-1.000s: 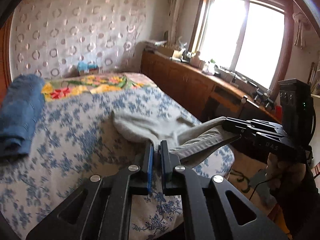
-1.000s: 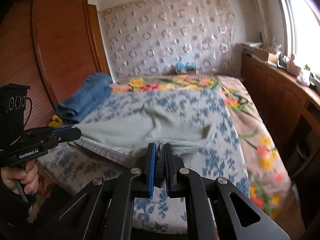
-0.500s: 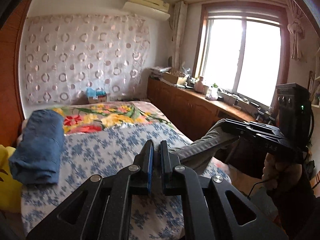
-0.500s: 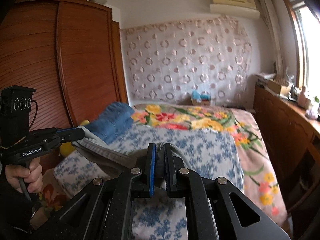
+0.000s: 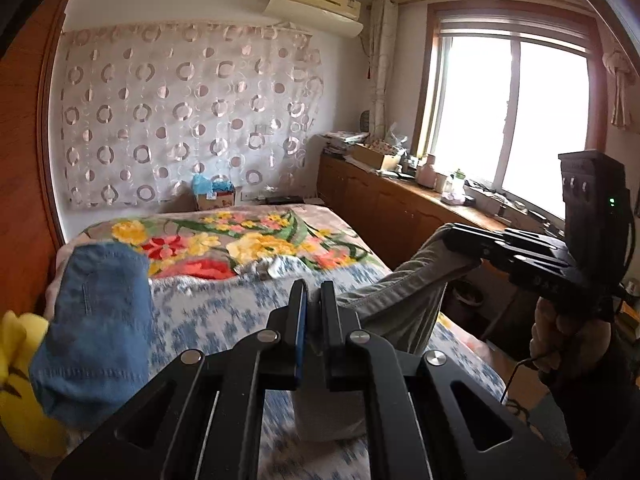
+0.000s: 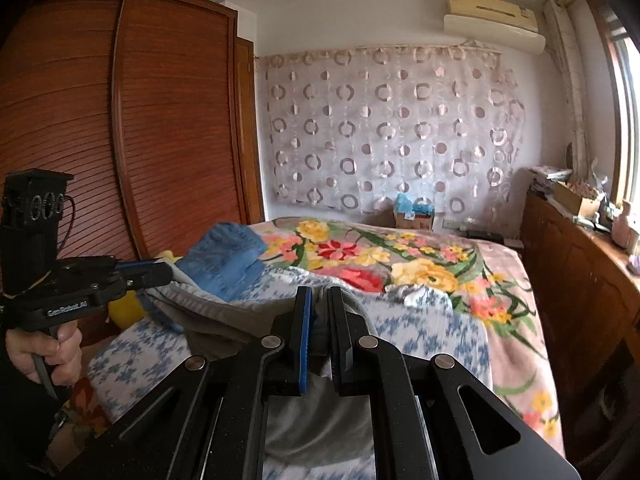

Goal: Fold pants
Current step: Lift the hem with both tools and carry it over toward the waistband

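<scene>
Grey pants [image 5: 396,300] hang in the air above the bed, stretched by the waistband between both grippers. My left gripper [image 5: 313,292] is shut on one end of the waistband; the cloth drops below its fingers. My right gripper [image 6: 319,298] is shut on the other end, with grey cloth [image 6: 224,308] running left to the other gripper [image 6: 160,274]. In the left wrist view the right gripper [image 5: 452,236] holds the band up at the right. The pant legs are hidden below the frames.
The bed [image 5: 224,312] has a blue-flowered sheet and a floral blanket [image 6: 400,256]. Folded blue jeans [image 5: 96,328] lie at its left edge beside something yellow [image 5: 16,376]. A wooden wardrobe [image 6: 120,128] stands left, a low cabinet [image 5: 400,208] and a window right.
Both grippers have lifted the pants off the bed, raising the waistband high. The views have tilted up from the bedsheet toward the wall and ceiling.
</scene>
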The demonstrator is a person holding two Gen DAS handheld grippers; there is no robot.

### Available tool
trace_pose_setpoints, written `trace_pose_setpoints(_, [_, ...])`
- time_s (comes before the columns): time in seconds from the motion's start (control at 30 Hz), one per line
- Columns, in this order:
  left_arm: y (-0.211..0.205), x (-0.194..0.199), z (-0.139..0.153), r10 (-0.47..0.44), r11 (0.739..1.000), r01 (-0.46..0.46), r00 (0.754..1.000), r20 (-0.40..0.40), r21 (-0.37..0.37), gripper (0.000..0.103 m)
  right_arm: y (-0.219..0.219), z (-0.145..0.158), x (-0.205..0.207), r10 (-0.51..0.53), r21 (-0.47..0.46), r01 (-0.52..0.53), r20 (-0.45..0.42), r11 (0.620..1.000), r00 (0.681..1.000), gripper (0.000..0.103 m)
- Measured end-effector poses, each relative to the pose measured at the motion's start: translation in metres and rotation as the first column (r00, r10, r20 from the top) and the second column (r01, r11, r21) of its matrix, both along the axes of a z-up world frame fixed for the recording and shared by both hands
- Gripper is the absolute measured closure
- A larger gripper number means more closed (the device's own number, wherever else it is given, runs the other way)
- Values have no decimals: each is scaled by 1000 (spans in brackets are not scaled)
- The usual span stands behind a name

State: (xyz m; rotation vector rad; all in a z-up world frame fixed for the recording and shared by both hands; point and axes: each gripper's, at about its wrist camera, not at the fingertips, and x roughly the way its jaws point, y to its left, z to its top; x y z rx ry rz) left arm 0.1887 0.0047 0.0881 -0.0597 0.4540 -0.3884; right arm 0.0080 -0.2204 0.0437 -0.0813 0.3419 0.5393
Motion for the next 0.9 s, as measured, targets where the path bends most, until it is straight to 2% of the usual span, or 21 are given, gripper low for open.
trace_pose_setpoints(0.2, [6,48,22,21,1000,-21,999,29,16,96,20,17,58,-12,-5,12,27,1000,1000,95])
trace_pose_setpoints(0.33, [7,71,33,41,998,-44,998,57,48,96,32,18,90,-19,0,19,50,1000,999,95])
trace_pose_setpoints(0.47, [9,82,22,49,997,-51,998,35,64,96,41,2,105,-19,-3,19,34,1000,999,95])
trace_pose_setpoints(0.67, [13,81,-5,59,997,-57,998,-38,50,96,56,-27,118,-6,-40,5,-43,999,999,95])
trace_pose_setpoints(0.9, [8,58,-9,59,997,-56,997,-56,55,96,68,-23,114,-1,-77,-5,-77,997,997,95])
